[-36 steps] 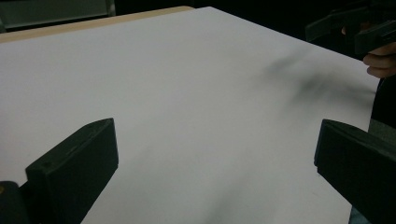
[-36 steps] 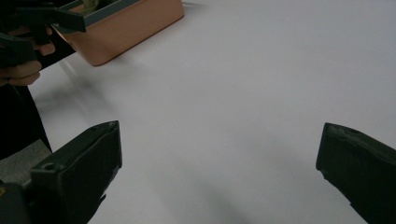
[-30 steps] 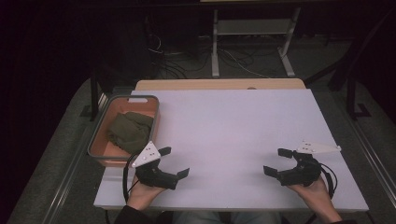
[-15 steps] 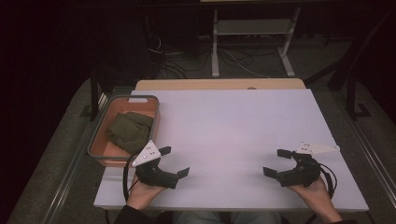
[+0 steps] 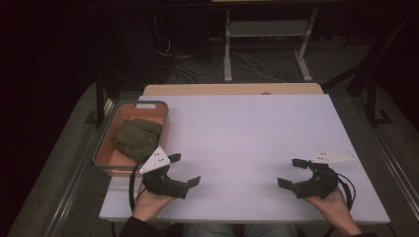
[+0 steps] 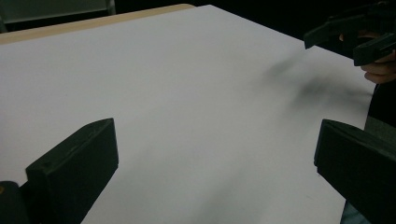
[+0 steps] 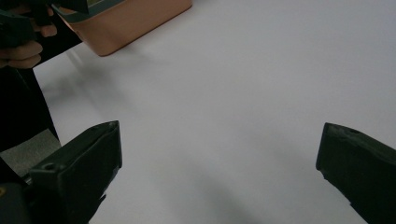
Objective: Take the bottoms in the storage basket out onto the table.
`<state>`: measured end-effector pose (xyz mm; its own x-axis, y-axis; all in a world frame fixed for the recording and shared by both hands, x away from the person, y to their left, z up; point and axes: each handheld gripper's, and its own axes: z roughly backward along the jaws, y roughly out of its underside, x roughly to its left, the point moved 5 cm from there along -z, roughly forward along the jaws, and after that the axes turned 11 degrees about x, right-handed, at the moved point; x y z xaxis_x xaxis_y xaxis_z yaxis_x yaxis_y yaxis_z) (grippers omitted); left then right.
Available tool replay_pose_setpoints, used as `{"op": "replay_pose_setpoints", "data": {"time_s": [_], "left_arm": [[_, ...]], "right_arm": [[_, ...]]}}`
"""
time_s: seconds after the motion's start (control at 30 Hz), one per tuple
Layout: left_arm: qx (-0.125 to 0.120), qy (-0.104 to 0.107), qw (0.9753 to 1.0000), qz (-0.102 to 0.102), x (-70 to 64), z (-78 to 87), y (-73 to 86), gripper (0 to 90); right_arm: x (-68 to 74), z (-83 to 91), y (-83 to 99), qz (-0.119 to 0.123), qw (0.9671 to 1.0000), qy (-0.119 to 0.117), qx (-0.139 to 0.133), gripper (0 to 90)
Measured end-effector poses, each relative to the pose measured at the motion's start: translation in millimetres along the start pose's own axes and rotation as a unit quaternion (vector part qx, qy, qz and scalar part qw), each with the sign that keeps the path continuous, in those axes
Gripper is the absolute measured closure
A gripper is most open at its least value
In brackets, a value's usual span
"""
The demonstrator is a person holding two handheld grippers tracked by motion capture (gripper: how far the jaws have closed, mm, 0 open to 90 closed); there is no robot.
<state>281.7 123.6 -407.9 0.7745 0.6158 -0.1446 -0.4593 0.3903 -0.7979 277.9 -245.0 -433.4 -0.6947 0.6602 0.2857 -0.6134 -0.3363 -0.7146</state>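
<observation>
Nothing moved, left tool (image 5: 184,169) spread wide, just beside cloth (image 5: 137,137) bin (image 5: 104,141)

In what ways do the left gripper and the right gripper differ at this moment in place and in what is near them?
The left gripper sits at the table's left front, right beside the orange bin holding an olive cloth; the right gripper sits at the right front with bare tabletop around it. The left points right, the right points left. Both are open, empty and hand-held.
</observation>
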Motion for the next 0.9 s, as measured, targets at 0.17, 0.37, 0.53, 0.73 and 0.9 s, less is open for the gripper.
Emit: {"op": "replay_pose_setpoints", "data": {"time_s": [0.17, 0.37, 0.53, 0.73, 0.9], "left_arm": [[0.004, -0.002, 1.0000, 0.000, 1.8, 5.6, -5.4, 0.0], [0.013, 0.000, 0.9999, -0.001, 3.4, 8.7, -7.8, 0.0], [0.027, 0.006, 0.9996, -0.003, 4.4, 9.6, -9.7, 0.0], [0.041, 0.009, 0.9991, -0.007, 5.3, 10.6, -14.6, 0.0], [0.046, 0.006, 0.9989, -0.012, 8.0, 14.0, -19.5, 0.0]], "right_arm": [[0.5, -1.0, 0.1, 0.002, 1.0000, 0.001, 0.001, 0.0], [0.0, -0.7, 0.3, 0.002, 1.0000, 0.002, 0.002, 0.0], [-0.3, -0.9, 0.7, 0.003, 1.0000, 0.003, 0.003, 0.0], [-0.6, -0.5, 1.1, 0.003, 1.0000, 0.002, 0.004, 0.0], [-1.0, -0.3, 1.3, 0.003, 1.0000, 0.003, 0.004, 0.0]]}}
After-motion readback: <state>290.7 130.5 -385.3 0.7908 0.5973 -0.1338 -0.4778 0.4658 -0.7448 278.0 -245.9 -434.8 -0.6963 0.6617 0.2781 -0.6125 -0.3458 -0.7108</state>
